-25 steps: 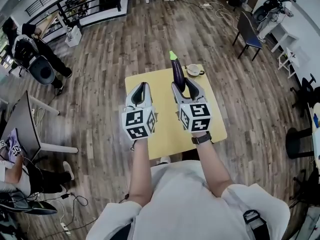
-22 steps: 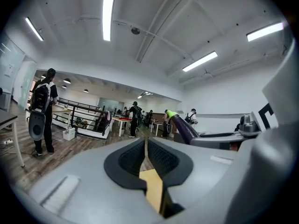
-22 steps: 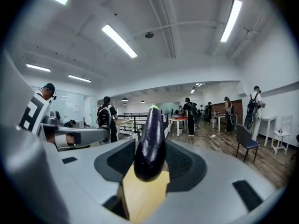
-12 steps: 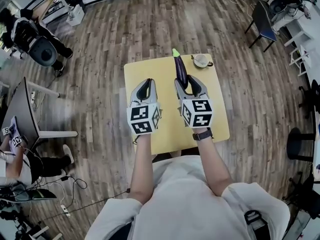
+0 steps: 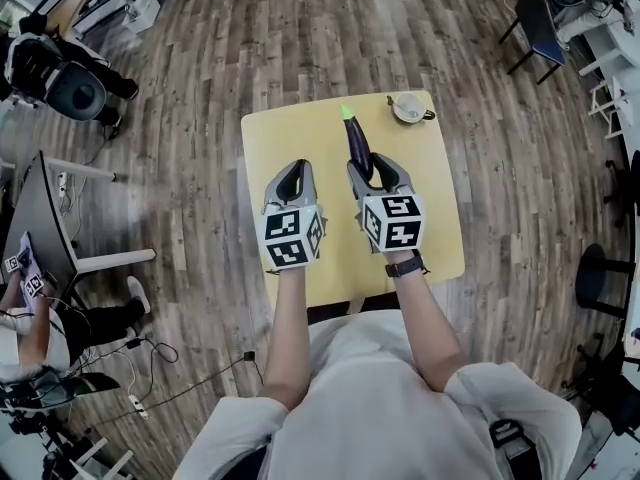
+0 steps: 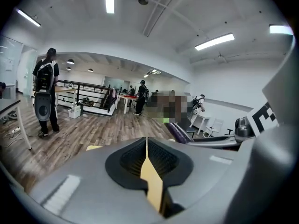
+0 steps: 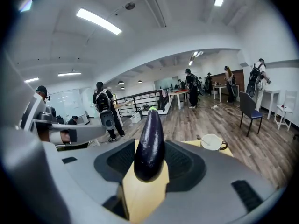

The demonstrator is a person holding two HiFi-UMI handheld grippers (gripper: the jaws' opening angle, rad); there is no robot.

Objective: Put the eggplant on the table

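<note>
A dark purple eggplant [image 5: 357,140] with a green tip sticks out forward from my right gripper [image 5: 372,175], which is shut on its thick end above the small yellow table [image 5: 290,143]. In the right gripper view the eggplant [image 7: 149,143] stands between the two black pads, pointing away from me over the tabletop. My left gripper [image 5: 291,182] hovers beside it to the left, jaws closed together with nothing between them. From the left gripper view [image 6: 147,158] the eggplant [image 6: 180,131] shows at the right.
A white cup on a saucer [image 5: 409,108] stands at the table's far right corner. A blue chair [image 5: 537,23] is at the upper right, a desk with a monitor [image 5: 40,233] at the left. People stand around the wooden floor.
Both grippers have come down toward the yellow table, the right one still carrying the eggplant. The table now looks larger and closer under them.
</note>
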